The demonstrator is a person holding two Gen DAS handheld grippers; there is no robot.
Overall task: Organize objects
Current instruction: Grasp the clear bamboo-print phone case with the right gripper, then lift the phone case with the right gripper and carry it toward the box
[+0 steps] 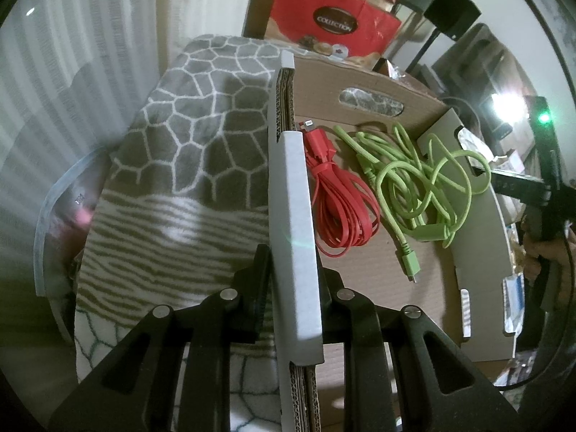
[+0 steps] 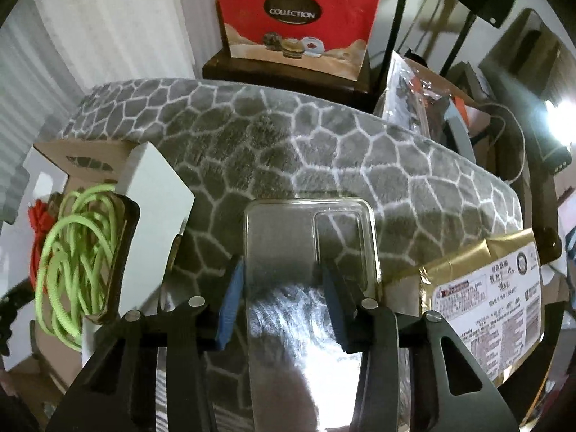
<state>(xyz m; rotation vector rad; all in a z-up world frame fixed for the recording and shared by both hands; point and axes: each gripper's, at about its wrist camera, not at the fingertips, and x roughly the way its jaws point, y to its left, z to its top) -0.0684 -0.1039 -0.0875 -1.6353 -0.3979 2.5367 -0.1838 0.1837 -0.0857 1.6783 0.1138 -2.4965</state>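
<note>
My left gripper (image 1: 293, 262) is shut on the grey side wall (image 1: 293, 194) of an open cardboard box (image 1: 378, 270). Inside the box lie a coiled red flat cable (image 1: 338, 201) and a tangled green braided cable (image 1: 421, 183). In the right wrist view a clear phone case (image 2: 309, 237) lies on the grey patterned blanket (image 2: 288, 144). My right gripper (image 2: 280, 264) hovers over it, jaws partly apart. The left blue pad (image 2: 230, 298) meets the case's left edge; the right finger overlaps its face. Whether the pads press on it is unclear. The box (image 2: 90, 162) stands at the left there.
A gold packet with a white label (image 2: 486, 295) lies right of the case. A red gift bag (image 2: 295, 18) stands beyond the blanket's far edge. Clutter and a bright lamp (image 2: 558, 118) fill the right side. A hand holding the other gripper (image 1: 540, 198) shows right of the box.
</note>
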